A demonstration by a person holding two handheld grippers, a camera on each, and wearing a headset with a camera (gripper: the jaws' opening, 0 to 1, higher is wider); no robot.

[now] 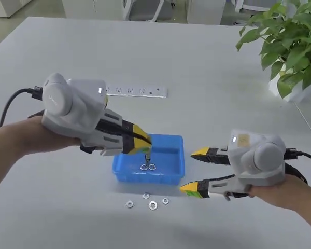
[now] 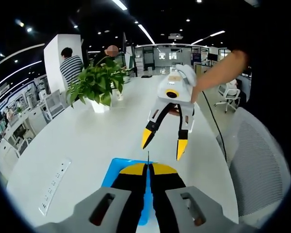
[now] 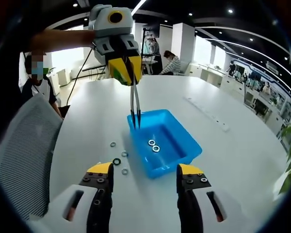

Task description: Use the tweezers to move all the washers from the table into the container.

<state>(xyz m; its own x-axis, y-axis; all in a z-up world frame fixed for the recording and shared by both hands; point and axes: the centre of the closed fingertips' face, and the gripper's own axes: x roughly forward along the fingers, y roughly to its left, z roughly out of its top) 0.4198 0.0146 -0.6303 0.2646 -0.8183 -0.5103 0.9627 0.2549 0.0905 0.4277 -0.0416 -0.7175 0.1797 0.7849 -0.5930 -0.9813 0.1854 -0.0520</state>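
A blue container [image 1: 168,148] sits on the white table with two washers [image 1: 148,167] inside. Several more washers [image 1: 153,205] lie on the table just in front of it. My left gripper [image 1: 142,140] is shut on metal tweezers [image 1: 147,152], which point down over the container's left part. From the right gripper view, the tweezers [image 3: 135,104] hang from the left gripper [image 3: 125,68], tips just above the near wall of the container [image 3: 174,145], and I see no washer between them. My right gripper [image 1: 196,171] stands open and holds nothing, right of the container.
A white power strip [image 1: 137,91] lies on the table behind the container. A potted plant [image 1: 290,41] stands at the far right corner. A mesh chair [image 3: 24,160] is beside the table. People sit at distant desks.
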